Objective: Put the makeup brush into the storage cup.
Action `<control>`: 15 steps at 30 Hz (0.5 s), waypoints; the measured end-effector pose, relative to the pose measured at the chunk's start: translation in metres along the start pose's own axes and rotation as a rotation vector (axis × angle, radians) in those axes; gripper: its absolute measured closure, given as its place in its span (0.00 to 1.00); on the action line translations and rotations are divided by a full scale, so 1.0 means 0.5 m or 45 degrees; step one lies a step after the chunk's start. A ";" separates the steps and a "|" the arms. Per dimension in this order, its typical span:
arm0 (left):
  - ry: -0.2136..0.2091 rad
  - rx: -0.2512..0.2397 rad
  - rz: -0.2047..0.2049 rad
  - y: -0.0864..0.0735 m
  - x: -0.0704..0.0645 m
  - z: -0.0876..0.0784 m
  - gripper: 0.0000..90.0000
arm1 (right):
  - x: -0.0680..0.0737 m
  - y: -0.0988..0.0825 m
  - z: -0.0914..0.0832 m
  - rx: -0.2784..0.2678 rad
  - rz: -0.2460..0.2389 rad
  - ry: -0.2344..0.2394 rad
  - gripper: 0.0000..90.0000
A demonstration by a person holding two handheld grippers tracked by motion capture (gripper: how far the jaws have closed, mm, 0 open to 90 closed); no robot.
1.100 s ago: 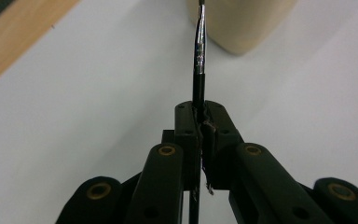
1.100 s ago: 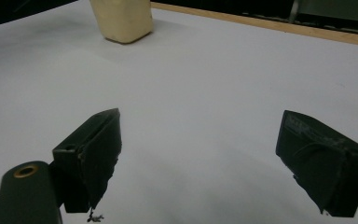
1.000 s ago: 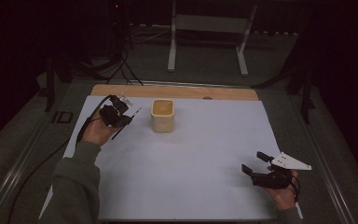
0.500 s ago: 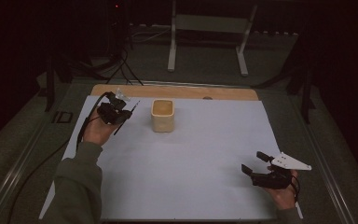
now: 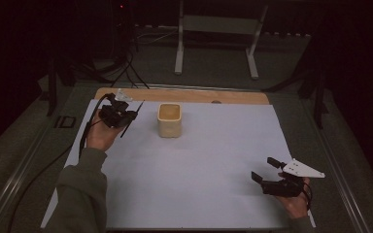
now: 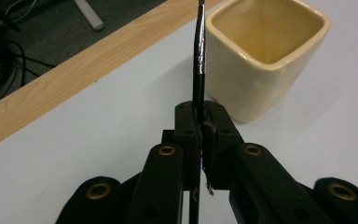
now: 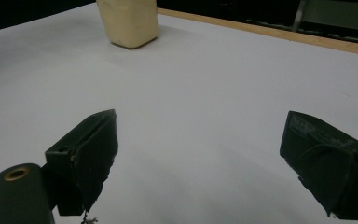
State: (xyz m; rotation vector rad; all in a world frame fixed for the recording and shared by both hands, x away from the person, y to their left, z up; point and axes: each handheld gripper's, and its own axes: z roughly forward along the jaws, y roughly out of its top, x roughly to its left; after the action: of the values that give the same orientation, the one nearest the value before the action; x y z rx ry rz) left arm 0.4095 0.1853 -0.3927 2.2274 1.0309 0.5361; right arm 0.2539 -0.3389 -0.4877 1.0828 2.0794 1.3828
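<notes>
The left gripper (image 6: 200, 123) is clamped on a thin black paintbrush (image 6: 198, 60), its long axis pointing up past the cream square cup (image 6: 265, 56), which stands just beside it. The right gripper (image 7: 200, 163) is wide open, holds nothing and sits well apart, so the left hand is nearer.

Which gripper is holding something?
The left gripper, beside the cream cup: its jaws are clamped on a thin black brush. The right gripper stands open, empty.

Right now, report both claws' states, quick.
Left claw: shut on a thin black stick with a metal band.
Right claw: open, holding nothing, over the white sheet.
</notes>
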 end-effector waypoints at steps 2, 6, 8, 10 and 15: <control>0.003 -0.006 -0.004 0.000 0.001 -0.001 0.96 | 0.000 0.000 0.000 -0.001 -0.001 0.001 0.12; 0.016 -0.048 -0.018 0.000 0.001 -0.007 0.96 | 0.000 0.000 0.001 0.001 -0.004 0.000 0.12; 0.024 -0.063 -0.021 0.001 0.000 -0.008 0.96 | 0.000 0.000 0.001 0.000 -0.006 0.000 0.12; 0.028 -0.070 -0.025 0.002 0.000 -0.009 0.96 | 0.000 0.000 0.000 -0.001 -0.005 0.000 0.12; 0.042 -0.103 -0.037 0.003 -0.002 -0.011 0.96 | 0.000 0.000 0.000 -0.001 -0.008 0.001 0.12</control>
State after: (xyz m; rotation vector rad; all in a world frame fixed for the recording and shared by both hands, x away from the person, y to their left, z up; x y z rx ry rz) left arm 0.4063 0.1858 -0.3879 2.1368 1.0384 0.5934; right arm 0.2539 -0.3386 -0.4878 1.0749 2.0809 1.3813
